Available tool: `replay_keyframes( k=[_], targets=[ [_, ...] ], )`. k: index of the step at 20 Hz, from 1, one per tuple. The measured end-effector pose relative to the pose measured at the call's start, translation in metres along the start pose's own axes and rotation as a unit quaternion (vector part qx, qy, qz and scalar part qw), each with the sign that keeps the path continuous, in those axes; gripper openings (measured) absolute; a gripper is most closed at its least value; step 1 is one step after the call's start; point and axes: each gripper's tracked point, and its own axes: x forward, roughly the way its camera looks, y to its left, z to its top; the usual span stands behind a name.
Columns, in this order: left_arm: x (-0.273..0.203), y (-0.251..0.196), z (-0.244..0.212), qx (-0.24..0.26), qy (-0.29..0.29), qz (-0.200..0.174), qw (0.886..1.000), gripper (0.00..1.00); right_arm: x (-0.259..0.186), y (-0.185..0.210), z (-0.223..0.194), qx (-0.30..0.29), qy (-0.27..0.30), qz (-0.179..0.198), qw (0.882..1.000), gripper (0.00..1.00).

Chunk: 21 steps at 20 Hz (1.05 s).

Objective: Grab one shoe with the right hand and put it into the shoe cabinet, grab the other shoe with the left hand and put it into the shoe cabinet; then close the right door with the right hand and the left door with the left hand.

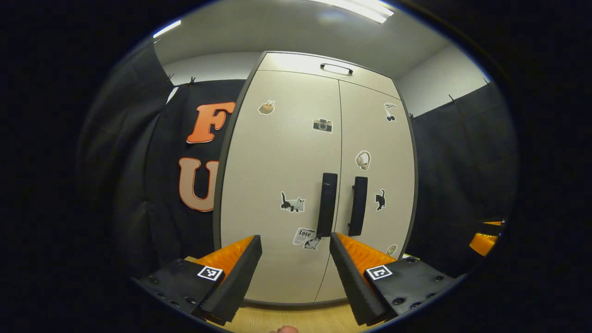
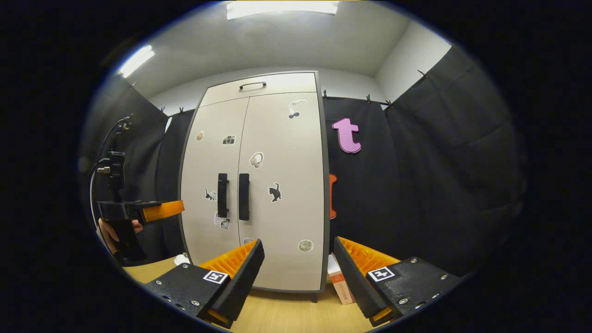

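The shoe cabinet (image 1: 286,185) stands straight ahead with both doors shut; it is pale, with small stickers and two dark vertical handles, the left handle (image 1: 327,204) and the right handle (image 1: 358,205). My left gripper (image 1: 296,259) is open a short way in front of the doors, below the handles, with nothing between its fingers. In the right gripper view the cabinet (image 2: 277,194) is farther off, and my right gripper (image 2: 298,261) is open and holds nothing. The left gripper (image 2: 162,210), held by a hand, shows at the left there. I see no shoe.
Black cloth walls flank the cabinet on both sides. A light wooden floor (image 2: 286,314) runs under it. A small box (image 2: 340,282) leans by the cabinet's right foot. Part of the other gripper (image 1: 485,238) shows at the right edge in the left gripper view.
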Motion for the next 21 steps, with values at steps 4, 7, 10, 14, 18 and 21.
replay_keyframes(
  k=[4,7,10,14,18,21],
  targets=[
    [-0.038,0.02,-0.008,0.011,-0.002,0.019,1.0,0.96,-0.001,0.02,-0.004,0.024,0.001,0.014,1.0,0.94],
    [-0.058,0.032,-0.007,0.011,-0.01,0.029,0.999,0.96,-0.003,0.026,-0.007,0.039,-0.001,0.019,0.999,0.94],
    [-0.069,0.035,-0.013,-0.001,-0.002,0.03,1.0,0.96,-0.002,0.033,-0.012,0.048,0.001,0.023,0.999,0.94],
    [-0.076,0.043,-0.012,0.014,-0.012,0.042,0.999,0.96,-0.002,0.038,-0.015,0.046,0.003,0.031,0.998,0.93],
    [-0.079,0.049,-0.018,0.016,-0.005,0.046,0.999,0.96,-0.001,0.041,-0.015,0.048,0.003,0.035,0.998,0.93],
    [-0.08,0.05,-0.017,0.01,-0.008,0.046,0.999,0.96,-0.001,0.04,-0.013,0.046,-0.002,0.035,0.998,0.93]
  ],
)
